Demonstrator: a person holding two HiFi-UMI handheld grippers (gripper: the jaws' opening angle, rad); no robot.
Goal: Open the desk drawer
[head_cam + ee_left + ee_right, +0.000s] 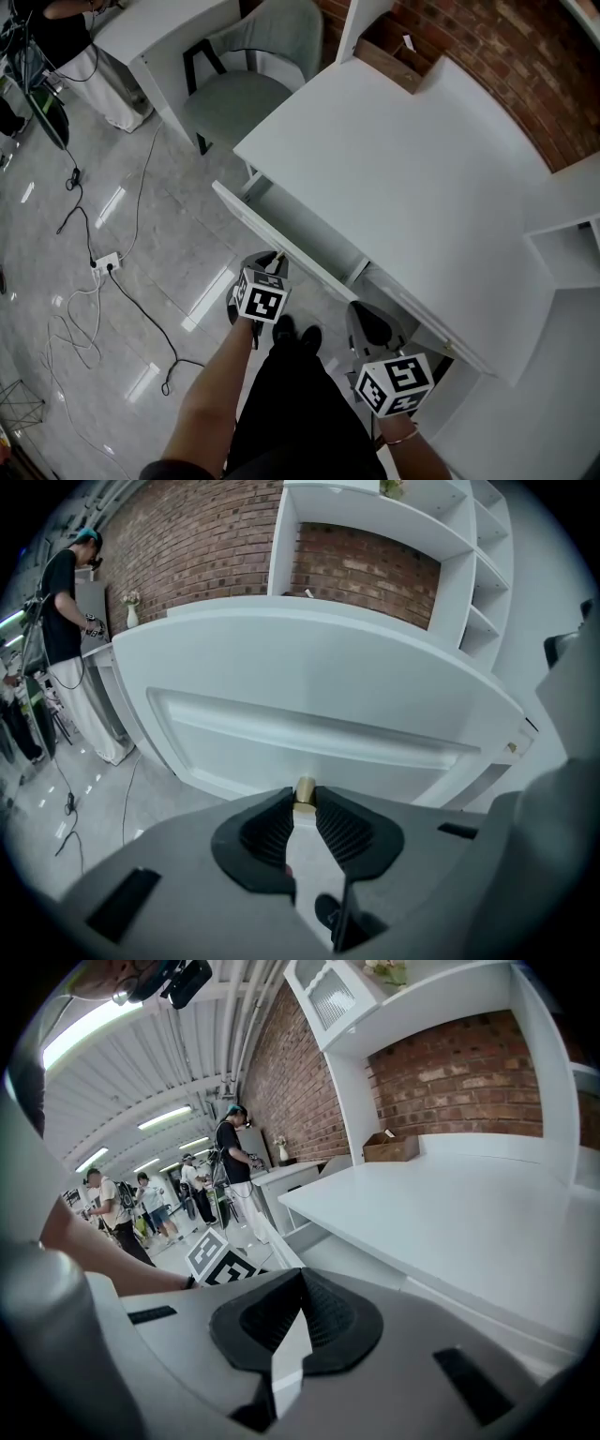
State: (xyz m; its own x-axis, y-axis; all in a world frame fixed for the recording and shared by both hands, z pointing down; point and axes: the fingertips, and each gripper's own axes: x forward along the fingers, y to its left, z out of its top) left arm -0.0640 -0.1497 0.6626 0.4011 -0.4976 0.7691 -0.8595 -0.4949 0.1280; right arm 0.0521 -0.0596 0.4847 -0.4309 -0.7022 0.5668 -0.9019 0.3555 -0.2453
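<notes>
Head view: white desk [412,178] with a smooth matte top; drawer [298,223] under its front edge, partly out, shallow white tray shape, inside bare.
Left gripper view: flat white drawer front [309,733] with a recessed rectangular panel fills the frame.
Knob [305,787]: small, round, brass-coloured metal, mid drawer front.
Left gripper [304,808]: black ribbed pads clamped on the knob from both sides; grey plastic body, square-marker cube on top.
Right gripper [298,1281]: jaw tips meet, nothing between them; held off the desk's front edge, to the right of the drawer, touching nothing.
Floor [112,206]: glossy grey marble-look tiles, light streaks reflected.
Cables [141,309]: thin black and white leads on the floor, white power strip [106,263] among them.
Chair [246,82]: grey-green upholstered, curved back, at the neighbouring white table.
Wall [506,56]: rough red brick behind the desk.
Box [394,61]: small, open, brown wood, at the desk's far corner.
Right gripper view background: several people standing, far off.
</notes>
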